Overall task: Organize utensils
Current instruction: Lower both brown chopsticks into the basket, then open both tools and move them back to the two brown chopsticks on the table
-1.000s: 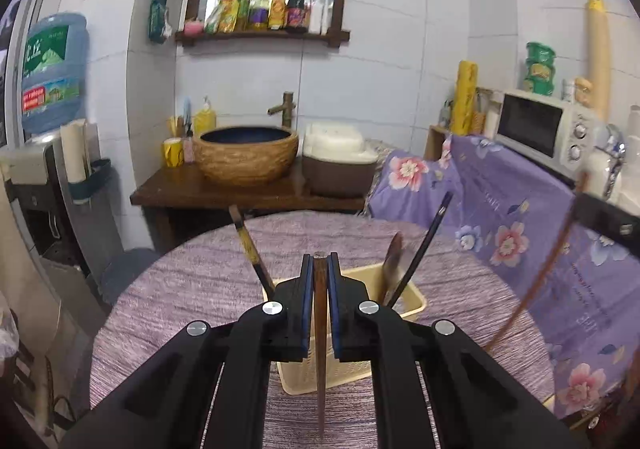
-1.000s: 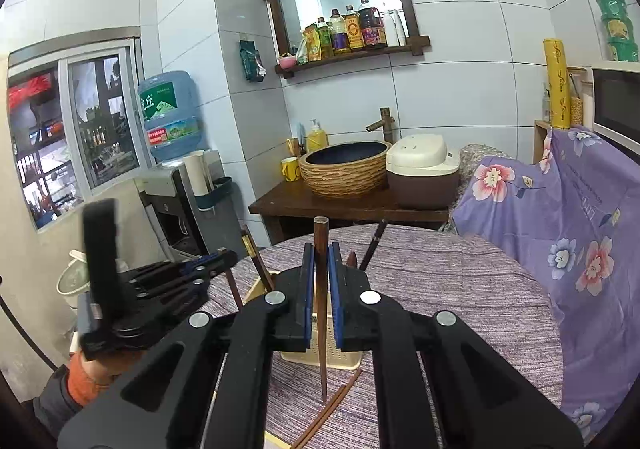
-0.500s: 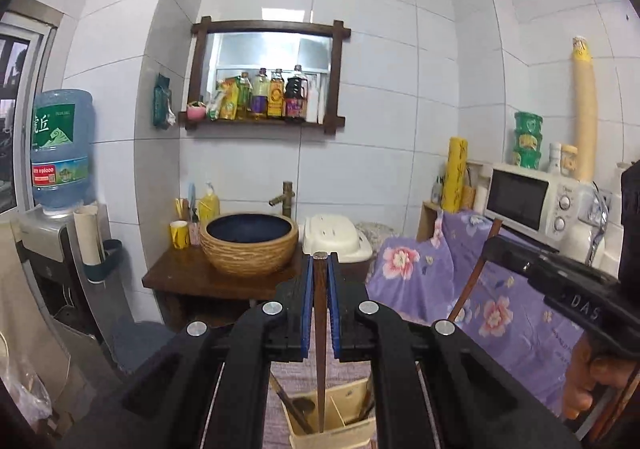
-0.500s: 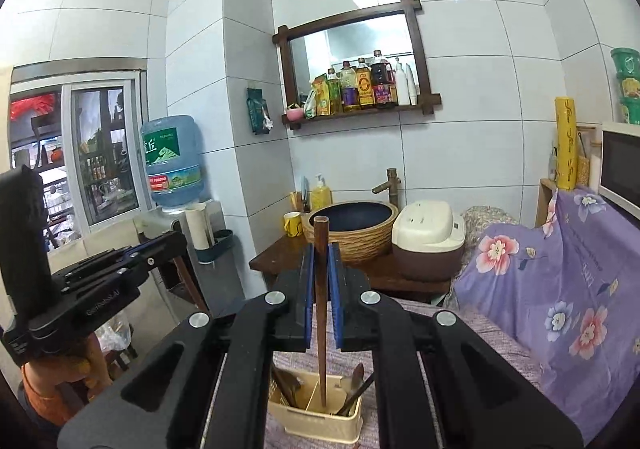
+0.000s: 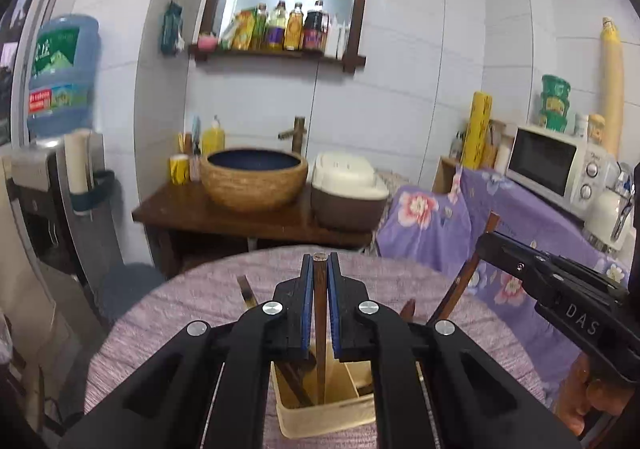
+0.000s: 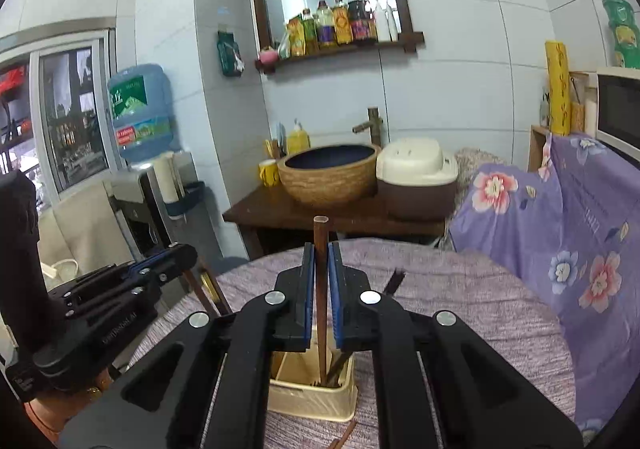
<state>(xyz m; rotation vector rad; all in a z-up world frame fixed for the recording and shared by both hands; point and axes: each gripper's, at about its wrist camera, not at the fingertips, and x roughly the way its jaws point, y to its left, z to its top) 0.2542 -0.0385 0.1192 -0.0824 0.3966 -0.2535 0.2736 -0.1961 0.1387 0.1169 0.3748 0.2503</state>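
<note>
Here | left tongs (image 5: 319,269) clamp chopstick (image 5: 319,333) | tip inside holder (image 5: 328,415)

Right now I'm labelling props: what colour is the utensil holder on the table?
Cream-yellow utensil holder, clearest in the right wrist view.

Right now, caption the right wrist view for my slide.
Right tongs lower a chopstick into the cream holder.

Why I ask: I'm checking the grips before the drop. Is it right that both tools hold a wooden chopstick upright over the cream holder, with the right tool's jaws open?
Not quite. The right tool has its jaws shut on its chopstick, as the right wrist view shows. The rest stands: the left tool also clamps a chopstick upright over the cream holder.
</note>
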